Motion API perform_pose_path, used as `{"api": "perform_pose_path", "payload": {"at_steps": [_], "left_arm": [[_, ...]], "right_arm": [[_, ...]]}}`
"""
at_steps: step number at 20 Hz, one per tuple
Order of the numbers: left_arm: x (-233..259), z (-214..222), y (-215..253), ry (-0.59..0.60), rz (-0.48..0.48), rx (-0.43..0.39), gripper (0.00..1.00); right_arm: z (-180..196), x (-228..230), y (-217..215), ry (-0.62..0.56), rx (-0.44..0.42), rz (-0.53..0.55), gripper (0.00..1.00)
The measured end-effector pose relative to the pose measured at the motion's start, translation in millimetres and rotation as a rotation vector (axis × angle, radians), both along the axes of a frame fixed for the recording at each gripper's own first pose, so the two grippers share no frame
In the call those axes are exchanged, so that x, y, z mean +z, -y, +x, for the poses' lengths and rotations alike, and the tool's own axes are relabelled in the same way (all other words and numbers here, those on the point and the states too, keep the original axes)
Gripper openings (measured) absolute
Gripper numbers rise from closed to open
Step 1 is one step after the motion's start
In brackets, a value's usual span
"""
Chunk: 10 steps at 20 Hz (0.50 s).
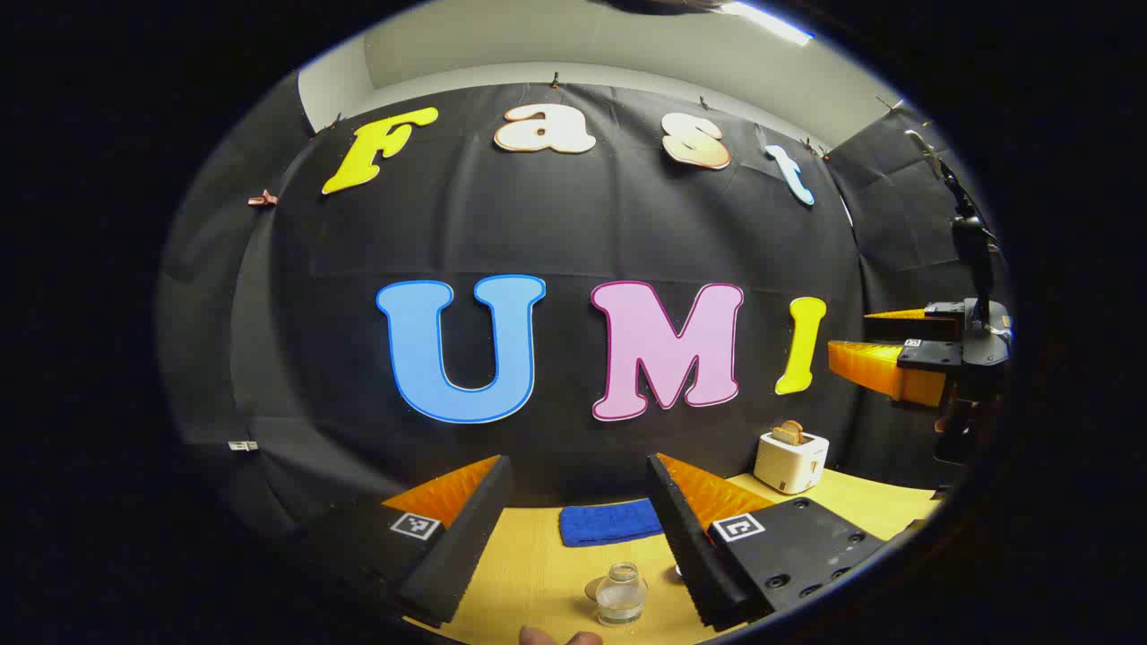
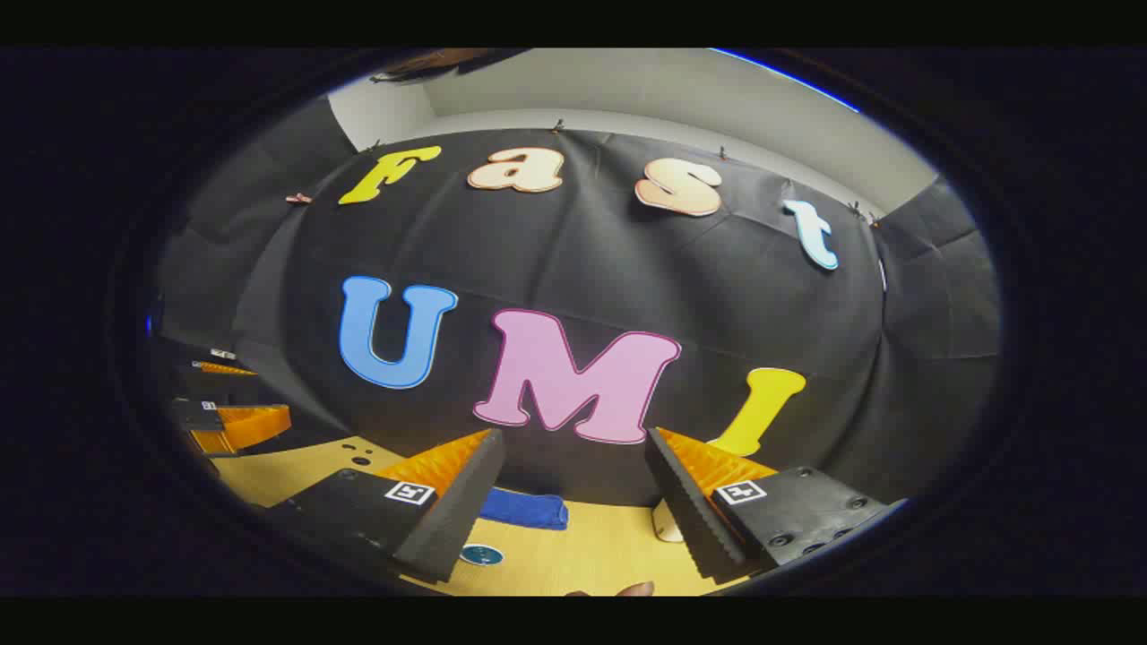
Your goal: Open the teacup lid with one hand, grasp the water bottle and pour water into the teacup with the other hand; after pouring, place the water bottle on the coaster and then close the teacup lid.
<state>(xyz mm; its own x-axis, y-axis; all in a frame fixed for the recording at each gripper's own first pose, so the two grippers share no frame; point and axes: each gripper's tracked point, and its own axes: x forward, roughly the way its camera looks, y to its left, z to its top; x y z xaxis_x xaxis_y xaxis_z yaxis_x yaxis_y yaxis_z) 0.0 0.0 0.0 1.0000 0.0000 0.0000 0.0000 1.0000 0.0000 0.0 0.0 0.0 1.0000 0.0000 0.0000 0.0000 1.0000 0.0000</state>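
Observation:
A small clear glass vessel (image 1: 621,593) with a narrower top and some water in it stands on the wooden table, low in the left gripper view. Whether it is the teacup or the bottle I cannot tell. My left gripper (image 1: 578,461) is held above and behind it, open, with nothing between its fingers. A round teal coaster (image 2: 481,555) lies on the table beside my right gripper's left finger. My right gripper (image 2: 573,436) is open too and holds nothing. Each gripper also appears in the other's view, raised in the air: the right gripper (image 1: 851,333) and the left gripper (image 2: 269,394).
A folded blue cloth (image 1: 609,522) (image 2: 524,509) lies at the back of the yellow wooden table (image 1: 529,573). A white toaster (image 1: 790,460) with a slice of bread stands at the back right. A fingertip (image 1: 560,638) shows at the bottom edge.

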Motion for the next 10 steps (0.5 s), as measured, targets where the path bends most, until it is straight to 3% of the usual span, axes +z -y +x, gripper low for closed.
{"api": "perform_pose_path", "payload": {"at_steps": [10], "left_arm": [[-1.8, 0.3, 1.9, -0.016, 0.016, 0.004, 0.94]], "right_arm": [[5.7, -5.0, -3.7, -0.003, 0.026, 0.009, 0.96]]}}
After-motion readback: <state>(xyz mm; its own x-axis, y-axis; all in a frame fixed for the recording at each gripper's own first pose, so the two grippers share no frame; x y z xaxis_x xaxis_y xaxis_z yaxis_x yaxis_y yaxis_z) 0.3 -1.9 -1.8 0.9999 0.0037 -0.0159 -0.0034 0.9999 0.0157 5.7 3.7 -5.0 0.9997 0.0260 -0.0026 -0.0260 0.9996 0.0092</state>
